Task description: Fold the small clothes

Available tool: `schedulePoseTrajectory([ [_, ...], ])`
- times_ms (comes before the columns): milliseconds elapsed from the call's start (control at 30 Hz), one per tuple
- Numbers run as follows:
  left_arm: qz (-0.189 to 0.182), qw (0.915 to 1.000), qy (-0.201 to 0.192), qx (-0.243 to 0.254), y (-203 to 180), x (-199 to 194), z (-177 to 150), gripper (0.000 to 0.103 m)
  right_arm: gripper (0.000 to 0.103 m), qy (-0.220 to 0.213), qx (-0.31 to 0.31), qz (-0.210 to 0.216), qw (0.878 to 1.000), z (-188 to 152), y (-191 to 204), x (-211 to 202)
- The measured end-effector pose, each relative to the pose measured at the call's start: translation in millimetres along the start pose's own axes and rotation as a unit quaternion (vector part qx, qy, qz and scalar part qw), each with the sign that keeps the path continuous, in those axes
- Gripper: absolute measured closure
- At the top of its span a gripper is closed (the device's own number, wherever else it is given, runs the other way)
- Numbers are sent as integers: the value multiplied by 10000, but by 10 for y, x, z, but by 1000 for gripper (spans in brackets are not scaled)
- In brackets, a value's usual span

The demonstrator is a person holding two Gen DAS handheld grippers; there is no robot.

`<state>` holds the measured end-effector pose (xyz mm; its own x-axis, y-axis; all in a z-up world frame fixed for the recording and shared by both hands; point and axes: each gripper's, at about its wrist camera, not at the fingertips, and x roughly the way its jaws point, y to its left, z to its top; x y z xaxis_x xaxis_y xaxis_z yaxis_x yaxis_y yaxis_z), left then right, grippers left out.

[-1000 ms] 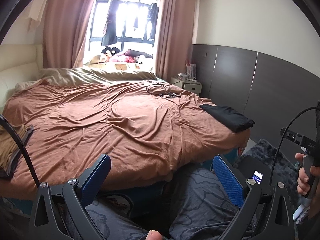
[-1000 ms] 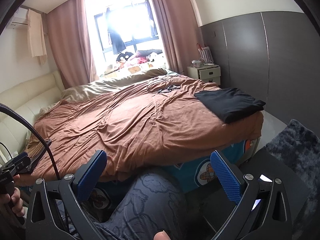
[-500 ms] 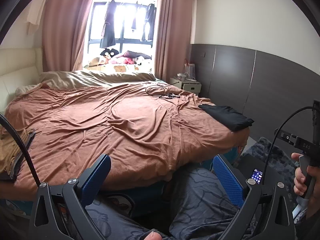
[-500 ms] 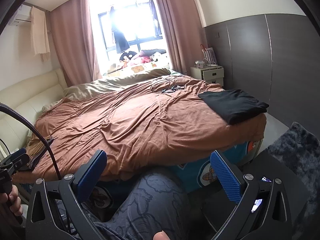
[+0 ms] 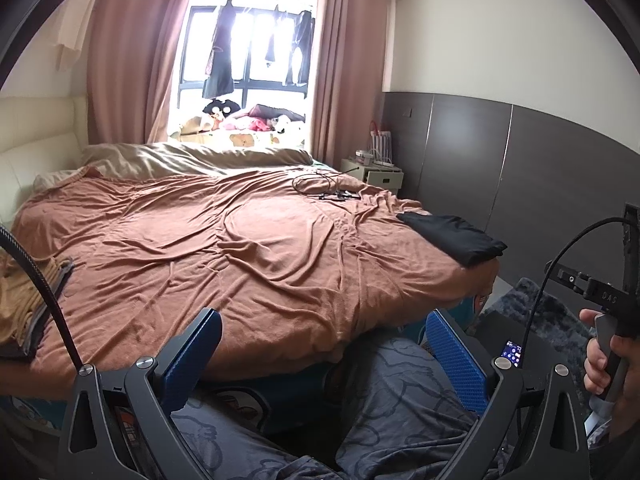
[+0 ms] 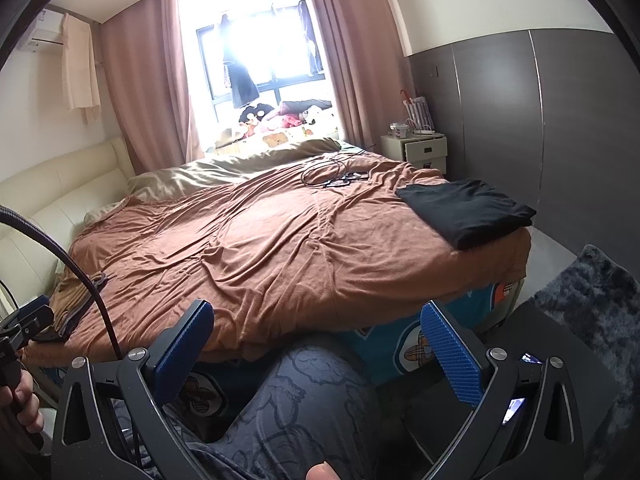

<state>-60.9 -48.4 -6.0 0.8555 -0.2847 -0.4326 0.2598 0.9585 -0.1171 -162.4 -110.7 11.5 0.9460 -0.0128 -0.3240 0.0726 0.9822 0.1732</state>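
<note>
Wide brown bed (image 5: 248,248) has slid lower as both cameras tipped up. Folded black cloth (image 6: 464,210) lies far ahead-right of the right gripper (image 6: 316,344). Left gripper (image 5: 324,344), like it, gapes wide, empty; brown clothes pile (image 5: 24,300) waits far left, unfolded.

Your bed cover (image 5: 248,256) looks like soft matt brown cloth, heavily creased. The folded black garment (image 6: 466,210) is smooth matt fabric. Your gripper fingers (image 6: 450,356) carry blue ribbed pads on matt black plastic frames with shiny metal bolts. The rug (image 6: 592,300) looks shaggy, the wall panels (image 5: 560,168) smooth grey.
</note>
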Motion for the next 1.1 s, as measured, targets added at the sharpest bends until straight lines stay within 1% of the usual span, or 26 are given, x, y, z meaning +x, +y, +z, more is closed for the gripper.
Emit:
schedulePoseTrajectory([
  [633, 68, 9997, -214, -91, -40, -217, -16, 0, 0, -61, -53, 10, 10000, -30, 1, -90],
  [1100, 57, 9993, -371, -21, -103, -397, -38, 0, 0, -175, -135, 10, 9998, -60, 20, -194],
])
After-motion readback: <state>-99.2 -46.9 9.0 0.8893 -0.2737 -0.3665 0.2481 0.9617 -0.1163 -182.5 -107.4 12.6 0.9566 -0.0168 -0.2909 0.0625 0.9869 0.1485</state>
